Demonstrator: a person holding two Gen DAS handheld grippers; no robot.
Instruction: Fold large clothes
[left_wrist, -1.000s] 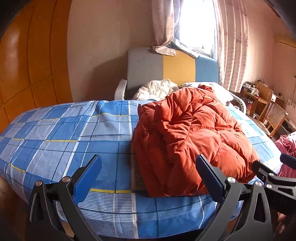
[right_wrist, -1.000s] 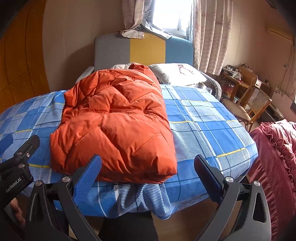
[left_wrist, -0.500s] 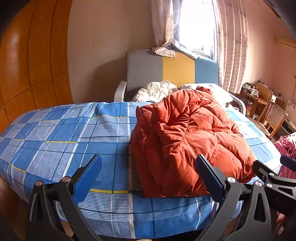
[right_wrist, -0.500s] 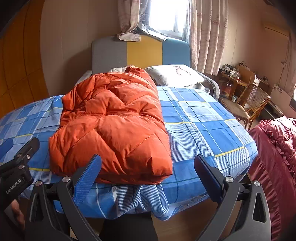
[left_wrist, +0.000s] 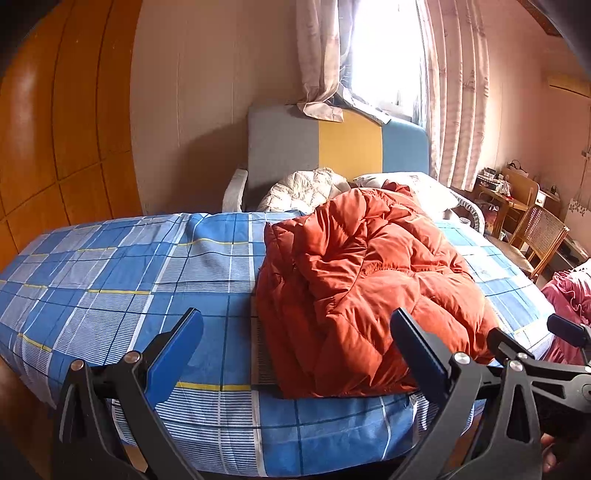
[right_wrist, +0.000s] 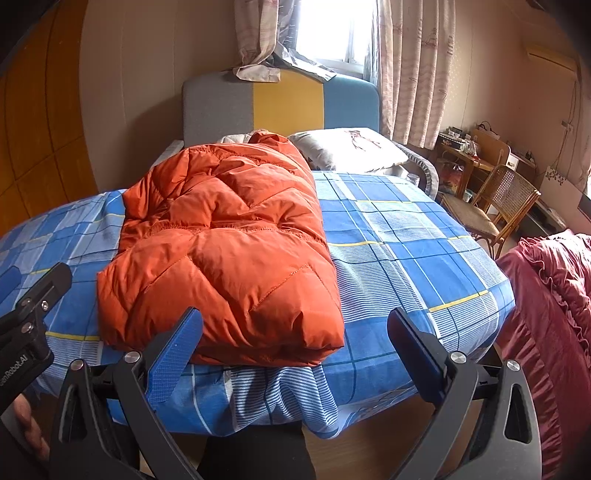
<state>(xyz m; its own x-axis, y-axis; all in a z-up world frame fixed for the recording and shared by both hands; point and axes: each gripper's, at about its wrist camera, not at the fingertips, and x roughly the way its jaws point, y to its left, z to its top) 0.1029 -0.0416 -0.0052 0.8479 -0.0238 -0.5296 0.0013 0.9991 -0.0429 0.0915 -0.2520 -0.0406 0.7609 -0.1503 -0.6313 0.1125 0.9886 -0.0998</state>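
Note:
An orange puffer jacket (left_wrist: 365, 291) (right_wrist: 225, 251) lies folded into a thick bundle on the blue plaid bed (left_wrist: 122, 280) (right_wrist: 402, 251), its near edge close to the foot of the bed. My left gripper (left_wrist: 295, 354) hovers open at the foot of the bed, left of the bundle's near corner, holding nothing. Open as well, my right gripper (right_wrist: 291, 354) sits just short of the jacket's near edge with empty jaws. Each gripper shows at the edge of the other's view.
A grey, yellow and blue headboard (right_wrist: 280, 107) and pillows (right_wrist: 351, 149) are at the far end. A wicker chair (right_wrist: 495, 206) and cluttered desk stand at right. A maroon ruffled cloth (right_wrist: 554, 314) lies at the right, and a wooden wardrobe (left_wrist: 55, 147) at the left.
Both grippers have drawn back slightly from the bed, staying open. The jacket lies as before.

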